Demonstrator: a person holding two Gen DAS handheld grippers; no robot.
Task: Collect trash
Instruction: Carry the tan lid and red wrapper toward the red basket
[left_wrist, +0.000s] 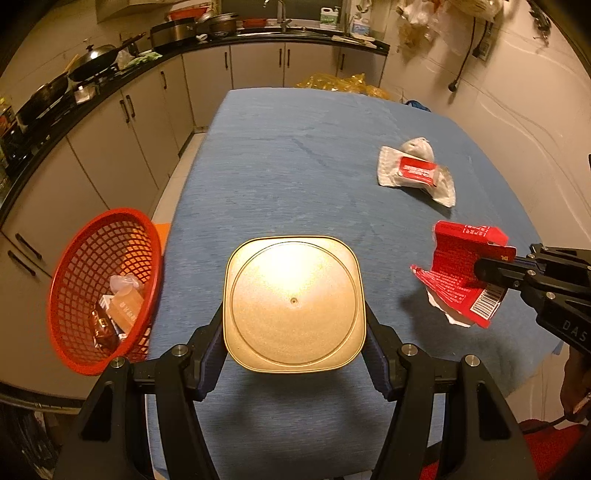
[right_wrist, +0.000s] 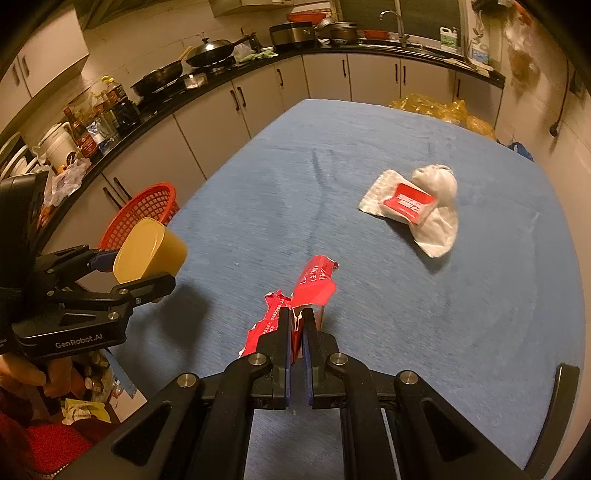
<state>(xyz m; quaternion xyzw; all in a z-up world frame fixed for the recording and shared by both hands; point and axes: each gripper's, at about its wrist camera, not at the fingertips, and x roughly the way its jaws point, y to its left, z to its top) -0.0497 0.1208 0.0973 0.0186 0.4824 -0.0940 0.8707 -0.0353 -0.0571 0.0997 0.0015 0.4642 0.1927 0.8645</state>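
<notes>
My left gripper (left_wrist: 293, 334) is shut on a yellow plastic cup (left_wrist: 293, 304), bottom facing the camera, held above the blue table (left_wrist: 295, 166); the same cup (right_wrist: 149, 251) shows at the left of the right wrist view. My right gripper (right_wrist: 295, 317) is shut on a torn red carton (right_wrist: 306, 291), lifted off the table; that carton (left_wrist: 458, 269) appears at the right of the left wrist view. A white wrapper with a red packet (left_wrist: 417, 171) lies farther back on the right. A red mesh basket (left_wrist: 103, 288) holding several bits of trash sits beyond the table's left edge.
A kitchen counter (left_wrist: 110, 85) with pans and pots runs along the left and back. Yellow bags (left_wrist: 343, 83) lie behind the table's far end. A person's hand (right_wrist: 33, 376) holds the left gripper's handle.
</notes>
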